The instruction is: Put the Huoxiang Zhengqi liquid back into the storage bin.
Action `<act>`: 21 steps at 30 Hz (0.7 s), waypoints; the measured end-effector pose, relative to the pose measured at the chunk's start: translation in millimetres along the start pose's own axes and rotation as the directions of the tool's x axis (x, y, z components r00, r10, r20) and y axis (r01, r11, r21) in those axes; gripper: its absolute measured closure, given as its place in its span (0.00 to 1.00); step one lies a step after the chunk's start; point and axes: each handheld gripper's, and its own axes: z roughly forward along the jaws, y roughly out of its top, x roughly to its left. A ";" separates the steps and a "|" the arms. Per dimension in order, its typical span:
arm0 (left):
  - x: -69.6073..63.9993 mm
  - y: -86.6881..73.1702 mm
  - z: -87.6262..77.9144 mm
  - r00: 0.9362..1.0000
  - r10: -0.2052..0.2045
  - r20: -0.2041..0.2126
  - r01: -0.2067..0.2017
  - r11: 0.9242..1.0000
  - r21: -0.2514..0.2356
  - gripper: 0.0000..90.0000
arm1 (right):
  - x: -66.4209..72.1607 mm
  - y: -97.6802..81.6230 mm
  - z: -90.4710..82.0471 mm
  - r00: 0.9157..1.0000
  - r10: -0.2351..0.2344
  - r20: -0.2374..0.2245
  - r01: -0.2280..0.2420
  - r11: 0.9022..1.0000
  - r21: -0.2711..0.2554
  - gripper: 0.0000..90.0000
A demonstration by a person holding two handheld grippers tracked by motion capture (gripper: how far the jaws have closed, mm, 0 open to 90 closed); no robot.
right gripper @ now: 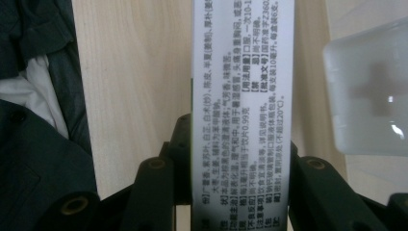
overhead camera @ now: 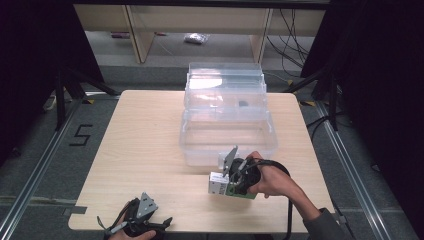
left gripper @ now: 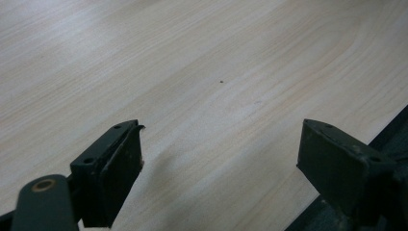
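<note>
left gripper (overhead camera: 137,220): bottom left of the high view, at the table's near edge. Your jaws are wide apart with nothing between them, bare wood under them in the left gripper view (left gripper: 221,159). Reads as parked out of the way.
table (overhead camera: 145,150): light wood, bare across the left half.
box (overhead camera: 220,184): small white carton with a green edge, lower centre of the high view, just in front of the bin. Printed side faces the camera in the right gripper view (right gripper: 242,96).
right gripper (overhead camera: 235,177): your jaws are clamped on the box across its narrow sides; probably the only span they fit.
bin (overhead camera: 227,137): clear plastic, centre frame, lid hinged back, open top. My guess is the box goes in there.
risk: near rim is close, so lift over it.
</note>
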 end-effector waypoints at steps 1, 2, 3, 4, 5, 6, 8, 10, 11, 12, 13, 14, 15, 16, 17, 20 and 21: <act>-0.1 -0.1 0.1 1.000 -0.003 0.002 0.003 1.000 -0.001 0.17 | -0.3 2.0 -4.6 1.000 0.003 0.005 -0.003 1.000 0.004 0.72; 0.0 0.1 -0.4 1.000 0.005 0.001 -0.005 1.000 -0.002 0.17 | -2.8 1.8 -5.7 1.000 -0.024 0.004 0.024 1.000 -0.005 0.72; -0.2 -0.2 0.0 1.000 -0.004 0.003 0.004 1.000 -0.002 0.17 | -2.3 2.3 -8.8 1.000 -0.004 0.004 0.004 1.000 -0.003 0.72; 0.1 -0.1 -0.3 1.000 0.001 0.002 -0.001 1.000 -0.003 0.17 | -4.3 3.3 -10.9 1.000 -0.023 -0.003 0.023 1.000 -0.009 0.72; 0.1 -0.2 -0.7 1.000 0.002 0.004 -0.002 1.000 -0.004 0.17 | -6.3 4.0 -13.2 0.999 -0.039 0.001 0.039 0.999 -0.012 0.72; -0.2 -0.2 -0.9 1.000 0.001 0.007 -0.001 1.000 -0.004 0.17 | -4.4 4.4 -16.2 1.000 0.009 0.004 -0.009 1.000 -0.004 0.72; 0.2 -0.1 -0.2 1.000 0.005 0.003 -0.005 1.000 -0.003 0.17 | -9.6 5.9 -20.8 0.999 -0.033 0.002 0.033 0.999 -0.015 0.72; 0.0 -0.3 -0.2 1.000 0.001 0.003 -0.001 1.000 -0.004 0.17 | -7.7 6.3 -25.6 1.000 0.020 0.002 -0.020 1.000 -0.009 0.72; 0.0 0.0 -0.5 1.000 0.003 0.002 -0.003 1.000 -0.002 0.17 | -9.5 6.9 -30.1 1.000 0.026 -0.004 -0.026 1.000 -0.015 0.72; 0.1 -0.1 -0.4 1.000 0.004 0.003 -0.004 1.000 -0.003 0.17 | -12.9 7.2 -32.6 1.000 0.000 -0.008 0.000 1.000 -0.024 0.72; -0.2 -0.1 -0.5 1.000 0.001 0.005 -0.001 1.000 -0.002 0.17 | -14.0 7.3 -35.2 1.000 0.003 -0.005 -0.003 1.000 -0.019 0.72; 0.1 -0.3 0.1 1.000 -0.001 0.004 0.001 1.000 -0.002 0.17 | -16.0 8.3 -38.9 1.000 -0.008 -0.004 0.008 1.000 -0.021 0.72; 0.5 -0.3 0.0 1.000 0.006 0.002 -0.006 1.000 -0.002 0.17 | -17.8 8.6 -41.2 1.000 -0.017 -0.006 0.017 1.000 -0.019 0.72; 0.5 -0.2 0.0 1.000 0.005 0.002 -0.005 1.000 -0.001 0.17 | -18.2 7.9 -43.5 1.000 0.000 -0.002 0.000 1.000 -0.020 0.72; 0.4 -0.1 0.0 1.000 0.004 0.002 -0.004 1.000 -0.002 0.17 | -19.9 9.1 -47.7 1.000 0.001 -0.006 -0.001 1.000 -0.020 0.72; 0.1 -0.4 0.8 1.000 0.000 0.004 0.000 1.000 0.002 0.17 | -24.8 10.9 -54.7 1.000 -0.014 -0.003 0.014 1.000 -0.018 0.72; 0.1 -0.5 0.5 1.000 -0.003 0.005 0.003 1.000 -0.002 0.17 | -25.5 11.4 -56.7 1.000 -0.006 -0.006 0.006 1.000 -0.013 0.72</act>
